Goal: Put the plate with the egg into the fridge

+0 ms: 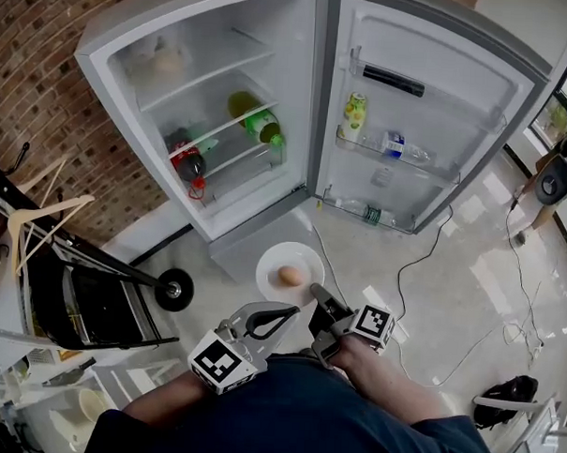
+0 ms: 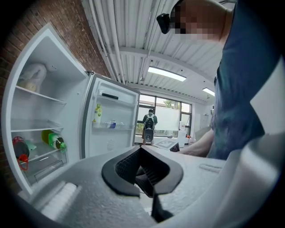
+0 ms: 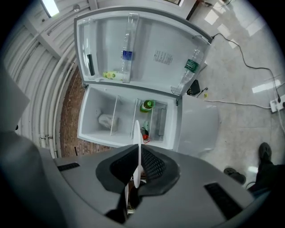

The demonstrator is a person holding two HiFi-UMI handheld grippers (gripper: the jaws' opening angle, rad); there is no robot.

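The fridge (image 1: 156, 20) stands with its door (image 1: 438, 134) wide open. Before it, over the floor (image 1: 469, 276), the white plate (image 1: 292, 254) is held level with the egg (image 1: 290, 276) near its middle. The right tongs (image 1: 315, 292) are clenched on the plate's near rim; the left tongs (image 1: 294, 312), just beside, are closed on nothing.

Bright, even light, floor (image 1: 476, 220) glare, fisheye-warped gripper views with dark corners.
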